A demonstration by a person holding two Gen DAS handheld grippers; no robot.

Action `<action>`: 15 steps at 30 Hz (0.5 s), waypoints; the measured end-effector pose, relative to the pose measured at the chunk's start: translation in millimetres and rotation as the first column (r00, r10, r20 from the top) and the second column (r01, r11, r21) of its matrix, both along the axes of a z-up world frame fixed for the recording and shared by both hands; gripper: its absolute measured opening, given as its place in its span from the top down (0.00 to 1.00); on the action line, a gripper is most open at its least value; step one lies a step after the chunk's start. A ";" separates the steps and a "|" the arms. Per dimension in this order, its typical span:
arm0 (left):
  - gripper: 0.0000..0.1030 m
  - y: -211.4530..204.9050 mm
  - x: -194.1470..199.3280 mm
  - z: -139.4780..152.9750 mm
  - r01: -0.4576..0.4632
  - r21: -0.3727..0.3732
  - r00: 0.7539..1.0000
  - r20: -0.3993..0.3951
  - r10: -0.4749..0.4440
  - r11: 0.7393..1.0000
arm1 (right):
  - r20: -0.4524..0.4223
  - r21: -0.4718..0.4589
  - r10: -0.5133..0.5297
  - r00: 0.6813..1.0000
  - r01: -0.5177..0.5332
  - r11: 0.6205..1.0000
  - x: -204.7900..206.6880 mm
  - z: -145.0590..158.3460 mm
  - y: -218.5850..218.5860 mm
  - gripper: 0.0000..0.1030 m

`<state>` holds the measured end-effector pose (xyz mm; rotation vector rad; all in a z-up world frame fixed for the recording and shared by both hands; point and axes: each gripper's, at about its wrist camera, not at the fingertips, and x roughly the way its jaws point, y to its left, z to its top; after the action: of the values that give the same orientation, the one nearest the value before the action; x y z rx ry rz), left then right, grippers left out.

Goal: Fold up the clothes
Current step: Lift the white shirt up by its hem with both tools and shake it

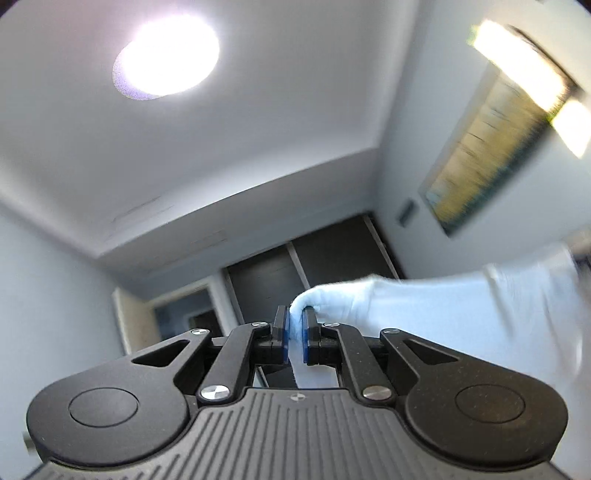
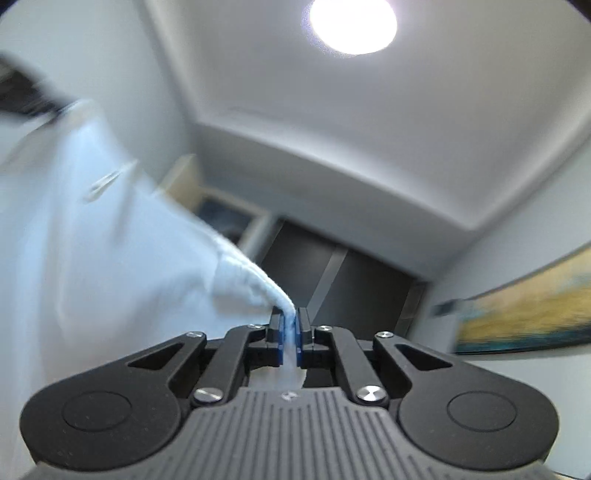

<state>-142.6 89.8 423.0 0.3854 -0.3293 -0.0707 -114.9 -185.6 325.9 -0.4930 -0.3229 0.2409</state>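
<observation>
White cloth (image 1: pixel 424 317) is hanging from the left gripper (image 1: pixel 294 334) in the left wrist view. The two blue pads (image 1: pixel 285 334) are pinching one bunched corner of it, so this claw is clenched on the cloth. From the pads the cloth is stretching away toward 3 o'clock, where it is going blurry. One round ceiling lamp (image 1: pixel 166 55) is glowing at 11 o'clock. One yellow painting (image 1: pixel 491 147) is hanging on the wall at 2 o'clock. Two dark closet doors (image 1: pixel 314 266) are standing straight ahead, just above the pads.

In the right wrist view, the right gripper (image 2: pixel 294 338) is also clenched on one corner of the white cloth (image 2: pixel 92 240), squeezing it between its own blue pads (image 2: pixel 282 338). Here the cloth is spreading toward 9 o'clock and filling much more of the picture. This view is showing one small tag or seam mark (image 2: pixel 110 179) on the cloth at 10 o'clock, which the other view is not showing. The lamp (image 2: pixel 352 26) is sitting at 12 o'clock, and the painting (image 2: pixel 528 310) at 3 o'clock.
</observation>
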 end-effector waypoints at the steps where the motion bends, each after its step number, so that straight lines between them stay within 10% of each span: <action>1: 0.95 4.6 2.4 5.0 -0.011 -0.024 1.000 -0.001 0.011 1.000 | -0.003 -0.036 0.016 1.000 -0.016 0.999 -2.3 -3.2 6.0 0.94; 7: 0.95 -25.6 21.6 -32.8 0.028 0.127 0.995 -0.098 -0.015 0.991 | 0.070 0.065 -0.131 0.989 0.126 0.990 0.8 11.3 -13.6 0.94; 15: 0.95 -15.8 25.4 -28.7 0.065 0.118 0.995 -0.082 -0.056 0.991 | 0.098 -0.007 -0.158 0.983 0.160 0.987 -11.6 23.8 -23.6 0.94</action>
<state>-117.1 74.0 394.2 0.4910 -0.2596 -0.1651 -126.5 -209.2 349.8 -0.5435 -0.3746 0.0640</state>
